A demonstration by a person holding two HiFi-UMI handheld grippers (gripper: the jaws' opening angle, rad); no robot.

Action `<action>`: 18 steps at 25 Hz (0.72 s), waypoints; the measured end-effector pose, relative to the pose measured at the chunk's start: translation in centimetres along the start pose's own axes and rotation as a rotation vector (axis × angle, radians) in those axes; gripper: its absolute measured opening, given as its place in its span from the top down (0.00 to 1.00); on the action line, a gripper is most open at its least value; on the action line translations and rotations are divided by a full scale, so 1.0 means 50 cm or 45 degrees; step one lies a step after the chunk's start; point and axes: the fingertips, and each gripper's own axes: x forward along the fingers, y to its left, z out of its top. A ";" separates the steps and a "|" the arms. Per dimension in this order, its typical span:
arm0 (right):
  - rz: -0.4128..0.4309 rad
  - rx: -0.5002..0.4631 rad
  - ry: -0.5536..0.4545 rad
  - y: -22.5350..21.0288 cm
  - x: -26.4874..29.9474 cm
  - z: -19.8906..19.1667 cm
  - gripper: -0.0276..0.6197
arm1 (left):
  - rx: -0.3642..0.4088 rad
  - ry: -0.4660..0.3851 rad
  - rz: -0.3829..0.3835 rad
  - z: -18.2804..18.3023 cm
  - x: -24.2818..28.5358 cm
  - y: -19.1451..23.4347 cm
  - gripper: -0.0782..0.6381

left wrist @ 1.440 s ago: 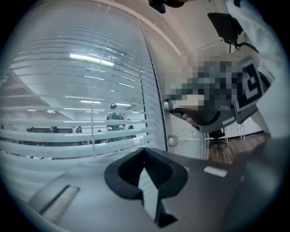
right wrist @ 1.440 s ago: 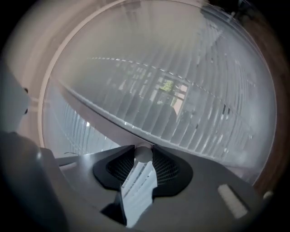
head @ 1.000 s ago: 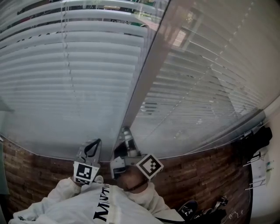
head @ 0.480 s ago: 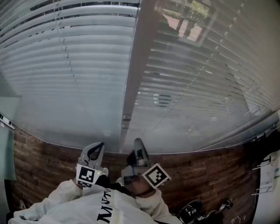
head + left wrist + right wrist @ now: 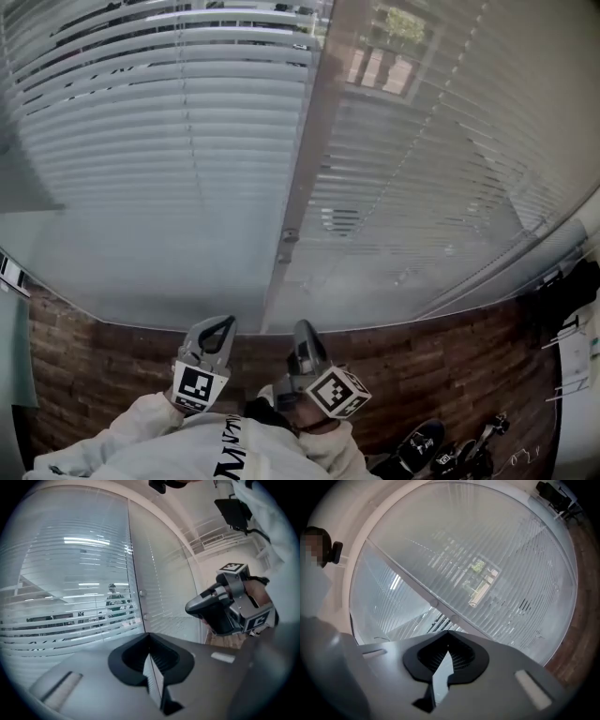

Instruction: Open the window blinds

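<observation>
Two white slatted blinds hang behind glass: a left blind (image 5: 159,141) and a right blind (image 5: 441,187), split by a pale upright post (image 5: 314,159) with a small round fitting (image 5: 290,234). Both grippers are low, near the person's chest and short of the glass. My left gripper (image 5: 218,326) is shut and holds nothing; its own view shows its jaws (image 5: 150,637) meeting in front of the left blind (image 5: 70,597). My right gripper (image 5: 304,330) is also shut and bare, and it points at the post (image 5: 417,590) and the right blind (image 5: 497,573). Neither one touches a blind.
A bead cord (image 5: 192,159) hangs down the left blind. The floor (image 5: 441,375) below the glass looks like brick. Dark shoes (image 5: 417,445) lie at the lower right, next to a black object (image 5: 562,291) and a white rack (image 5: 574,361).
The right gripper has dropped from the foot of the post to a spot beside the left gripper. The left gripper has shifted a little to the right. The head view has swung.
</observation>
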 end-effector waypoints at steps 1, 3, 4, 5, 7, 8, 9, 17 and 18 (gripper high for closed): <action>-0.008 -0.021 -0.006 0.009 -0.004 -0.014 0.95 | -0.001 -0.005 0.000 -0.006 -0.019 0.008 0.89; -0.034 -0.116 -0.020 0.029 -0.014 -0.047 0.95 | -0.011 -0.010 0.003 -0.024 -0.063 0.026 0.89; -0.052 -0.191 -0.030 0.041 -0.022 -0.062 0.95 | -0.017 -0.012 0.005 -0.031 -0.087 0.036 0.89; -0.072 -0.273 -0.044 0.054 -0.031 -0.078 0.95 | -0.020 -0.018 0.009 -0.036 -0.111 0.045 0.89; -0.103 -0.405 -0.076 0.082 -0.056 -0.108 0.95 | -0.020 -0.030 0.011 -0.044 -0.158 0.061 0.89; -0.113 -0.441 -0.091 0.096 -0.070 -0.125 0.95 | -0.018 -0.035 0.009 -0.049 -0.183 0.066 0.89; -0.123 -0.457 -0.102 0.108 -0.083 -0.145 0.95 | -0.017 -0.040 0.006 -0.054 -0.209 0.071 0.89; -0.241 -0.545 -0.105 0.165 -0.178 -0.287 0.96 | -0.072 -0.052 -0.074 -0.106 -0.349 0.072 0.89; -0.258 -0.576 -0.102 0.170 -0.191 -0.296 0.96 | -0.078 -0.051 -0.083 -0.107 -0.358 0.068 0.89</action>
